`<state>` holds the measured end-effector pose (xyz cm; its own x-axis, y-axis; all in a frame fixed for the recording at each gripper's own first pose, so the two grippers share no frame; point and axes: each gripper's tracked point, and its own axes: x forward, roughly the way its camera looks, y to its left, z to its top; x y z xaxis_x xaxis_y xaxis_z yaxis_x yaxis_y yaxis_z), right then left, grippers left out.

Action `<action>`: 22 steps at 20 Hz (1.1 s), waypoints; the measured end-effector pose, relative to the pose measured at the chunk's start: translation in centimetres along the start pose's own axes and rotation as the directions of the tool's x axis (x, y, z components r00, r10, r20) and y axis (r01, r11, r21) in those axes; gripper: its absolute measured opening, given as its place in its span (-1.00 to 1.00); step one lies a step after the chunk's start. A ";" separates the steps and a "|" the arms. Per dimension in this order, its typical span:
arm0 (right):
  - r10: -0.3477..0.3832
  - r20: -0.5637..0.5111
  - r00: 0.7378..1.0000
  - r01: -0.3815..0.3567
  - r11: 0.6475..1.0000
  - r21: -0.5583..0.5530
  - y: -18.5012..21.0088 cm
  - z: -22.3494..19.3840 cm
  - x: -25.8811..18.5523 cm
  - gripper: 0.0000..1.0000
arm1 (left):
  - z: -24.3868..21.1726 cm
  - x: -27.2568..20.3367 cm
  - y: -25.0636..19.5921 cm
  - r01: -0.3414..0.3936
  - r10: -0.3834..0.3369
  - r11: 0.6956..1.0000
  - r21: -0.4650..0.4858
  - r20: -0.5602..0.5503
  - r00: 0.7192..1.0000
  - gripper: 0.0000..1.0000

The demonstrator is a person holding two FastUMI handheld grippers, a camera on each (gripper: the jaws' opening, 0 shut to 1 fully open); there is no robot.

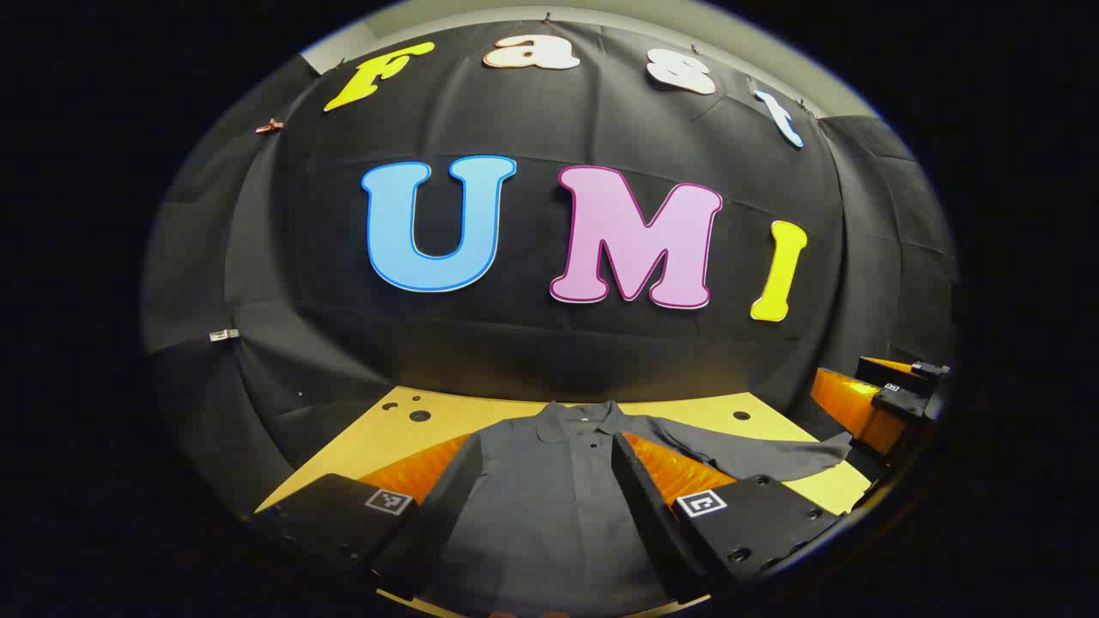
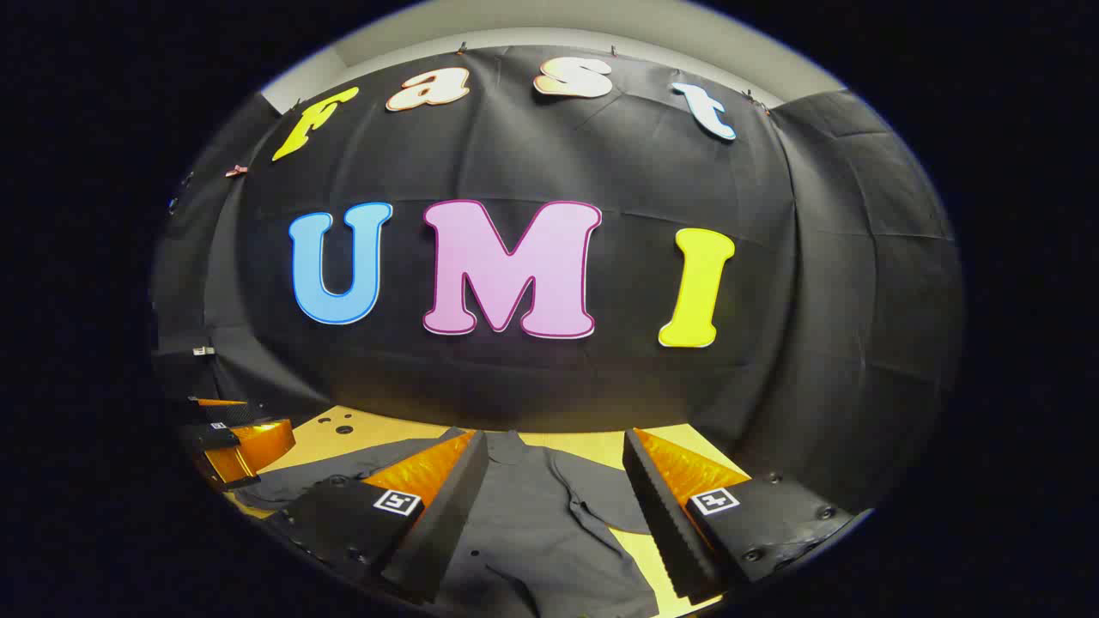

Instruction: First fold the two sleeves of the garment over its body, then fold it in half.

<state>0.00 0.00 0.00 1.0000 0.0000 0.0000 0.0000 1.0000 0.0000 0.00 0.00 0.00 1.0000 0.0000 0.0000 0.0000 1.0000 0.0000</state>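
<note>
Hovering level over the garment [image 1: 549, 506], both tools gape wide.

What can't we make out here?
- Shirt hem: cut off by the bottom edge, left gripper view.
- Shirt's side edges: behind the left gripper fingers.
- One sleeve: partly behind the right gripper finger, right gripper view.

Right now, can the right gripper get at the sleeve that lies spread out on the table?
Probably yes. The right gripper is open above the grey shirt, and nothing lies on the sleeve or the table.
</note>
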 end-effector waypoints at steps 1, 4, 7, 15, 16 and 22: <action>-0.013 -0.012 1.000 0.013 1.000 -0.003 -0.5 -0.3 0.0 0.95 | 0.2 0.2 0.1 -0.008 0.008 1.000 0.002 0.003 1.000 0.92; -0.044 -0.026 0.999 0.043 0.999 -0.024 -1.5 -0.5 0.4 0.95 | 0.0 0.4 0.4 -0.018 0.018 1.000 0.001 -0.002 1.000 0.92; -0.057 -0.036 0.998 0.056 0.998 -0.018 -1.9 -0.9 0.8 0.95 | -0.1 0.4 0.8 -0.025 0.025 1.000 0.003 -0.005 1.000 0.92; -0.050 -0.057 0.997 0.048 0.998 -0.039 -2.4 -1.5 1.5 0.95 | 0.1 1.1 3.2 -0.089 0.088 0.996 0.013 0.008 0.996 0.92; -0.046 -0.060 0.997 0.043 0.998 -0.042 -2.5 -1.7 1.6 0.95 | 0.0 1.2 3.4 -0.098 0.098 0.995 0.011 0.006 0.995 0.92; -0.023 -0.089 0.996 0.020 0.999 -0.033 -3.0 -2.9 2.8 0.95 | -1.1 1.6 3.6 -0.136 0.135 0.991 -0.016 -0.017 0.991 0.92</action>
<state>2.82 -3.01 -2.92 0.9958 -0.0229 -0.0889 0.0200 0.9992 -0.0334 1.58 3.57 -1.05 0.9906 0.1354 -0.0171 -0.1357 0.9906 -0.0158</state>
